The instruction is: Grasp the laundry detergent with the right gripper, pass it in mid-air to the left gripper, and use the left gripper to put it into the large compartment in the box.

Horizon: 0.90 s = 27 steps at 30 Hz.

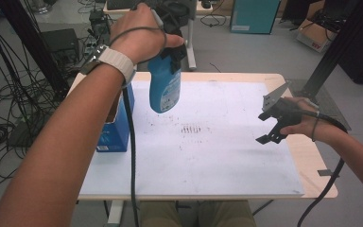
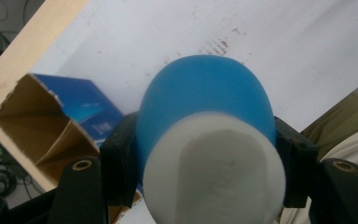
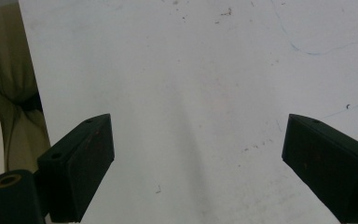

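Cables and a teal cabinet ring the table (image 1: 307,156), its white sheet scuffed at centre. High view: left tool (image 1: 172,49) holds a blue bottle (image 1: 164,90) aloft over the far left, base down, probably mid-carry beside the open blue box (image 1: 116,127); label print unreadable. Right tool (image 1: 275,124) hovers at right. Left gripper view: jaws pinch the bottle (image 2: 205,107) near its white cap end. Right gripper view: right tool (image 3: 198,163) spread wide, empty, over the sheet.

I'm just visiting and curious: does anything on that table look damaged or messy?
Yes. The white sheet has dark smudges near its middle, and the blue box at the table's left edge has a ragged, torn-open top.
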Tool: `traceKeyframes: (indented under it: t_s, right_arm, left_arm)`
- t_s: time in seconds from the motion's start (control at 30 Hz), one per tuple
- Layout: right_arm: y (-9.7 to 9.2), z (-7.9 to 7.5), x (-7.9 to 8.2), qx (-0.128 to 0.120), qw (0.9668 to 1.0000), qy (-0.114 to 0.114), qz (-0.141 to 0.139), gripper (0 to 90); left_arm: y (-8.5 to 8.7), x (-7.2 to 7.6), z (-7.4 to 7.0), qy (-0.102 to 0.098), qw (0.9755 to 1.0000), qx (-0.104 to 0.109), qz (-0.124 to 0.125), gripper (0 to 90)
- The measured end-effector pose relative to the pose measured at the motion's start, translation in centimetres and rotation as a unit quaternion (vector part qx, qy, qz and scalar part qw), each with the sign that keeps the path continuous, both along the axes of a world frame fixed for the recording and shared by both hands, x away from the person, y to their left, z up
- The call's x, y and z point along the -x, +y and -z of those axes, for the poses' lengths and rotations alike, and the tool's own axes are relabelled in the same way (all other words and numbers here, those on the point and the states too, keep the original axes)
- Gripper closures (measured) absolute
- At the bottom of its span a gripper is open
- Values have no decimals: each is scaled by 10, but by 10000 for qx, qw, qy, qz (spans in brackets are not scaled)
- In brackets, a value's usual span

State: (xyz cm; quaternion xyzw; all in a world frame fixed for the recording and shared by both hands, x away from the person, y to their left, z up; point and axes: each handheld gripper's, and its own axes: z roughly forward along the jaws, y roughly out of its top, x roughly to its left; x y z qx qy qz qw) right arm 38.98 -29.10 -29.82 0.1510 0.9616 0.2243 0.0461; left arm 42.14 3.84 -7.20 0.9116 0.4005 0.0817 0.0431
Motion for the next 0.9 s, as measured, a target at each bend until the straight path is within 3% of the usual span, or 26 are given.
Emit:
traceKeyframes:
  t_s: [0.33,0.53,0.73,0.9]
  right_arm:
    - [-2,-1,-6,425,9988,-102,-214,92]
    - [-4,-1,-7,543,9983,-81,-183,92]
    - [-6,-2,-8,612,9975,-132,-325,97]
    - [-6,-2,-10,647,9973,-111,-334,97]
  left_arm:
    - [22,-7,-20,87,9976,19,-684,376]
    - [35,-10,-32,64,9929,63,-1186,376]
    - [50,-11,-43,36,9887,46,-1498,376]
    - [61,-12,-50,-13,9838,94,-1789,376]
